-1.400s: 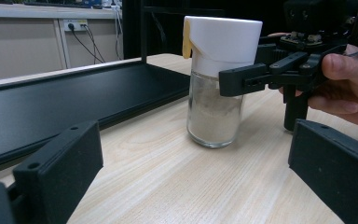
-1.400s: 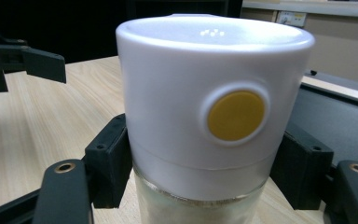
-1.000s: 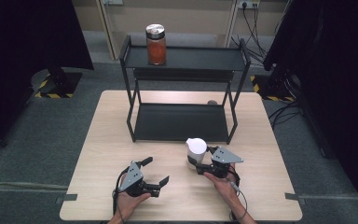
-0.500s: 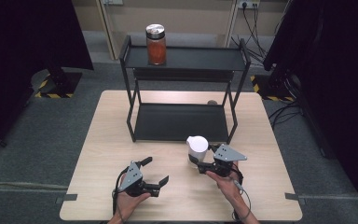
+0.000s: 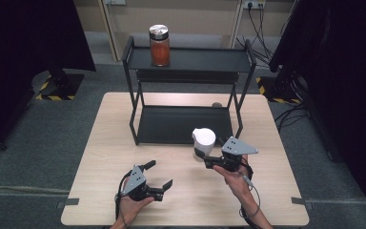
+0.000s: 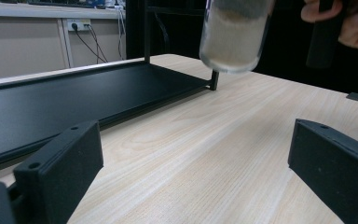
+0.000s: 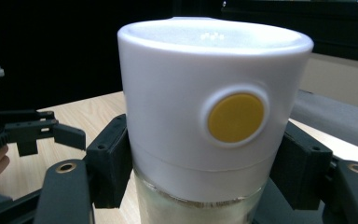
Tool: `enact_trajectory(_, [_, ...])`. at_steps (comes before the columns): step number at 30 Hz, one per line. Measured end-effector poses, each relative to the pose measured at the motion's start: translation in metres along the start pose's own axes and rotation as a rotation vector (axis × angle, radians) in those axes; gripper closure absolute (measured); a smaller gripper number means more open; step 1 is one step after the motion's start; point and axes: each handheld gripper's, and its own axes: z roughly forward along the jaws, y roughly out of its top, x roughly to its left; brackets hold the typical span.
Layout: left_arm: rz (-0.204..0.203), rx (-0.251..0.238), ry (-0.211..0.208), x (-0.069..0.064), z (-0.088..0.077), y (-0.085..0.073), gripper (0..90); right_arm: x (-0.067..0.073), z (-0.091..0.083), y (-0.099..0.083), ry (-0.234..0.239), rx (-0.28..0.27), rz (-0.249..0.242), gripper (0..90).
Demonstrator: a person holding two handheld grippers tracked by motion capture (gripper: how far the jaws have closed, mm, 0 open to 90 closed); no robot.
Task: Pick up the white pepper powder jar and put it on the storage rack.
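A glass jar with a white lid [image 5: 203,138] hangs just above the table in front of the black rack, with my right gripper [image 5: 201,155] shut on its body below the lid. In the right gripper view both jaws press the jar's [image 7: 214,107] sides, and a yellow dot marks the lid. My left gripper [image 5: 160,174] rests open near the table's front edge with nothing between its jaws. In the left gripper view [image 6: 196,154] the jar's pale-filled bottom [image 6: 233,37] floats clear of the wood.
A black two-shelf rack [image 5: 240,61] stands at the back of the table. An orange-filled jar with a metal lid [image 5: 159,45] sits on its top shelf. Its lower shelf [image 5: 181,124] lies bare at table level. Bare wood lies between the grippers.
My right gripper has risen with the white-lidded jar, lifting it off the table. The left gripper has stayed where it was.
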Motion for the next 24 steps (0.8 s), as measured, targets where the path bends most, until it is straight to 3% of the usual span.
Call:
enact_trajectory(20, [0.016, 0.002, 0.001, -0.001, 0.000, 0.001, 2.4, -0.020, 0.011, 0.086, 0.011, -0.013, -0.027, 30.8])
enact_trajectory(24, [0.019, 0.001, 0.001, -0.001, -0.001, 0.001, 2.4, -0.025, 0.015, 0.101, 0.020, -0.018, -0.009, 30.8])
